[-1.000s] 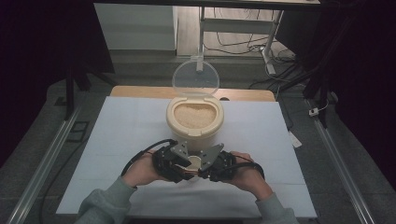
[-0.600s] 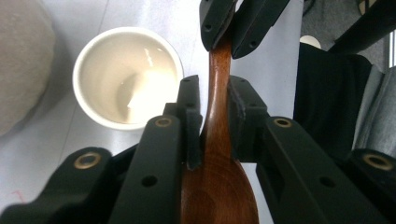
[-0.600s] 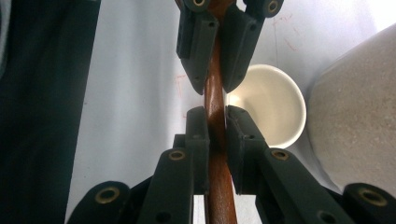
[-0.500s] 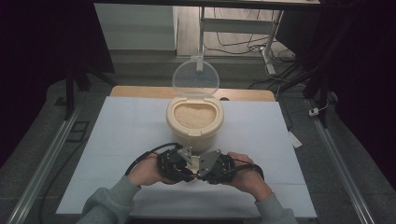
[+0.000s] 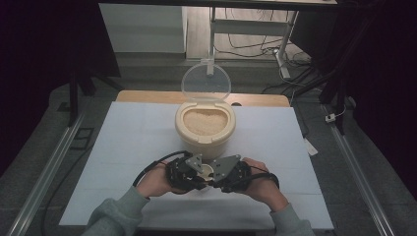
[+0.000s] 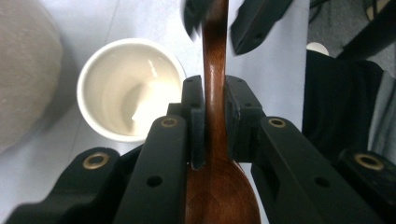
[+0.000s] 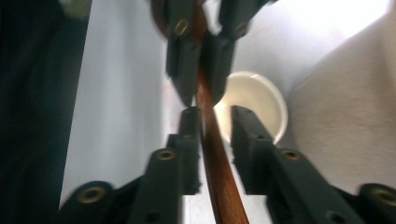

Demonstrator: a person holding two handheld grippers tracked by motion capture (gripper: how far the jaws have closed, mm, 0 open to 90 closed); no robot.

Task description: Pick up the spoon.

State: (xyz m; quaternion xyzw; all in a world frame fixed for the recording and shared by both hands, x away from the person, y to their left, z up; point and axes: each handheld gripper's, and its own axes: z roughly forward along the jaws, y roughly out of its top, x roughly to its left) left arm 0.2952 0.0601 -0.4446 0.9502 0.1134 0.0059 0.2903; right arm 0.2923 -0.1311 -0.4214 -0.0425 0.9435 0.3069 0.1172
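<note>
The wooden spoon [image 6: 215, 93] is held in the air just in front of the rice container [image 5: 205, 129], above the small white cup [image 6: 128, 88] that stands on the surface [image 5: 123, 142] close to the container. The left gripper [image 6: 215, 100] is clamped on the spoon at the neck, where the handle meets the bowl; its 2 pads press on both sides of the wood. The right gripper [image 7: 215, 123] has the handle between its jaws, but they have just been opening, and on one side a gap shows between the pad and the wood. So I judge that the right gripper no longer grips the spoon and the left one carries it alone.

The spoon is stiff and looks light, so it needs no strong squeeze. Its surface is polished and shines, so it may be a little slippery, and the handle is round and thin, so it can turn between flat pads. The neck is a good place to hold it, because the wood becomes wider there and this stops it from sliding. A hold there also gives good control of the bowl for scooping.

The container is open, its clear lid [image 5: 206, 81] stands upright behind it, and it is full of rice [image 5: 204, 122]. The cup looks empty. It is probably ceramic and fragile, so the spoon should not knock it.
</note>
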